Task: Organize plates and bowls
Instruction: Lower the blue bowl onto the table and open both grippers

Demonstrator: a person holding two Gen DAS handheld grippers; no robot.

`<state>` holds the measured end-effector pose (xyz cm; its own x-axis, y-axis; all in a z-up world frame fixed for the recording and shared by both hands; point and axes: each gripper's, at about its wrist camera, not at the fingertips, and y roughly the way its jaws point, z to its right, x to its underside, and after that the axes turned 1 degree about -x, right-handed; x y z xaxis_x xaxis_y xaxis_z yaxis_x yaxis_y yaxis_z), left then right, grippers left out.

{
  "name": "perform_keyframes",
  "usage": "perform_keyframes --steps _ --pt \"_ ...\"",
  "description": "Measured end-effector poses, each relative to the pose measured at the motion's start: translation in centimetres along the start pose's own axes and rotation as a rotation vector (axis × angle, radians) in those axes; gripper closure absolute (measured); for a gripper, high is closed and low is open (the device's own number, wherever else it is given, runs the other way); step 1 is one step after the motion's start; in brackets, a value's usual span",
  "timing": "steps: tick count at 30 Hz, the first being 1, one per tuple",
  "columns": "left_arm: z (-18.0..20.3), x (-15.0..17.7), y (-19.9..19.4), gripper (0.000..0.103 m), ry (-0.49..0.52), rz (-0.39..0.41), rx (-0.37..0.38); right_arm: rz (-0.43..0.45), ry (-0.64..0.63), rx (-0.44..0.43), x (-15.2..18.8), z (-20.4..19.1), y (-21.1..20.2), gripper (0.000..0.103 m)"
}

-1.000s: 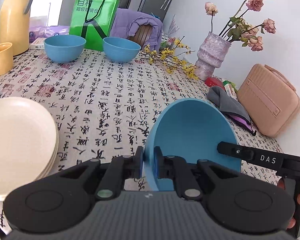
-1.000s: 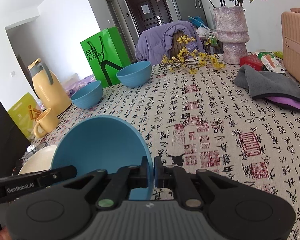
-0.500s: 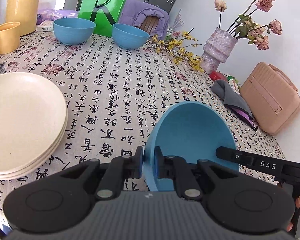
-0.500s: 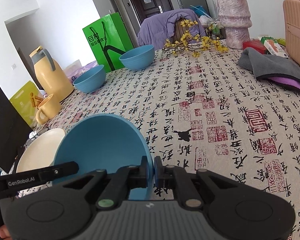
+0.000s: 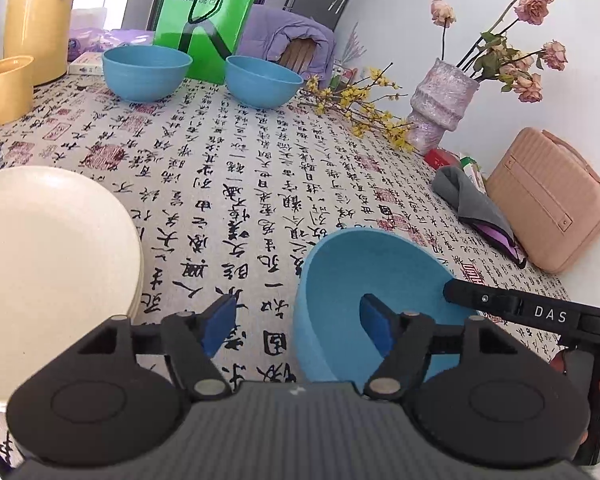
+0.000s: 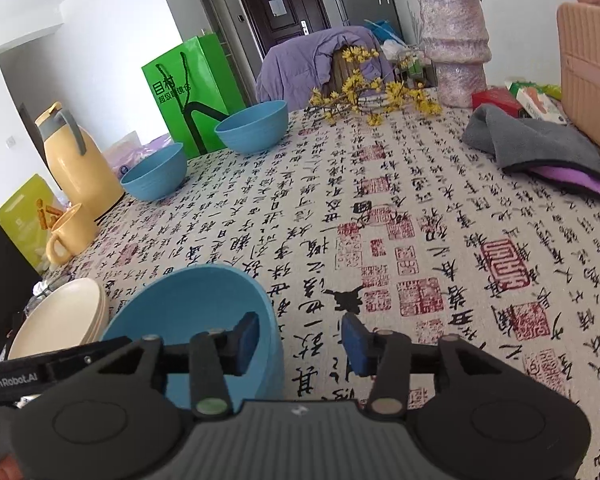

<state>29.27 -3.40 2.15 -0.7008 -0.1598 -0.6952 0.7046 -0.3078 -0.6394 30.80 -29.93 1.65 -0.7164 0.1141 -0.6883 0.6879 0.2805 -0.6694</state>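
On the table (image 5: 260, 184) near the front edge sits the blue bowl (image 5: 372, 280), upright, just beside the stack of cream plates (image 5: 48, 248). Left claw (image 5: 296, 324) and right claw (image 6: 300, 338) are both spread wide, each straddling the bowl's rim, one finger inside, gripping nothing. Two more blue bowls (image 5: 146, 72) sit far back

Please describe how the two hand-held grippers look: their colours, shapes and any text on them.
Each hand-held gripper, left and right, has a black ribbed body, two round black discs, jointed black finger links and blue pads. The left's finger reads "GenRobot.AI"; the right's finger reads "DAS".
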Motion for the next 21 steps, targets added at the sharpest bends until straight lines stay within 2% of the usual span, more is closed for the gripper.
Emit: perform_keyframes --steps 2,4,5,7,12,16,18,21 --pt "0.1 -0.1 -0.9 0.022 0.016 0.028 0.005 0.043 -0.044 0.009 -0.1 -0.5 -0.9 0.043" --pt "0.3 0.0 -2.2 0.016 0.042 0.075 -0.008 0.088 -0.086 0.018 -0.1 -1.3 -2.0 0.029" --pt "0.4 0.2 -2.9 0.014 0.065 0.101 -0.014 0.113 -0.109 0.024 0.0 -1.7 -2.6 0.027" --pt "0.7 0.9 -4.7 0.004 0.114 0.163 -0.047 0.174 -0.164 0.034 0.5 -2.7 -4.0 0.016" --pt "0.9 2.8 -8.6 0.0 0.193 0.269 -0.128 0.28 -0.252 0.044 2.0 -5.0 -7.1 0.009" --pt "0.4 5.2 -12.2 0.0 0.224 0.378 -0.201 0.352 -0.275 0.019 4.0 -6.4 -9.6 0.008" --pt "-0.2 6.7 -13.8 0.0 0.223 0.406 -0.249 0.381 -0.288 0.007 5.3 -7.1 -10.7 0.007" --pt "-1.3 8.5 -15.7 0.0 0.189 0.413 -0.281 0.41 -0.318 -0.003 7.7 -8.1 -12.0 0.0"
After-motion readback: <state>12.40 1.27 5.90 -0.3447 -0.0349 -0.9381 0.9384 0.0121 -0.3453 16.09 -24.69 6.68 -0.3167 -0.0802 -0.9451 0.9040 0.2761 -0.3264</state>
